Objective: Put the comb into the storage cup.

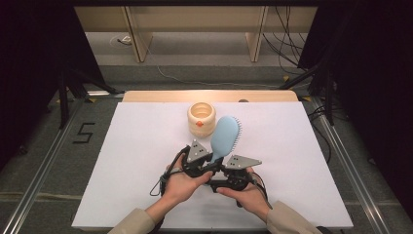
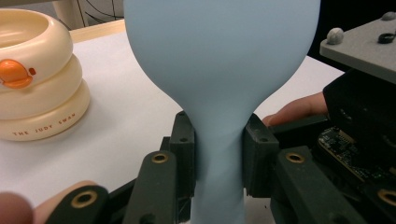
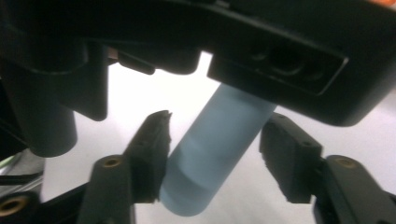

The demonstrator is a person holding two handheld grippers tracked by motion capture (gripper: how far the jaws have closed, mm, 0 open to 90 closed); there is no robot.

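White table point(image 1: 136, 161) — left gripper point(image 2: 218, 149) clamps hairbrush point(image 2: 219, 70).

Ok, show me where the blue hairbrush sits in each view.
High view: blue hairbrush at centre, right of the cream ring pot.
Left gripper view: its neck centre, clamped by the left claw.
Right gripper view: handle end at lower centre.
Shared landmark: the white tabletop.

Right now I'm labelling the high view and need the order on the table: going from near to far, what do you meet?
Person's hands → the two tools, left tool and right tool → light blue hairbrush → cream ringed cup with the orange duck → wooden far edge of the table.
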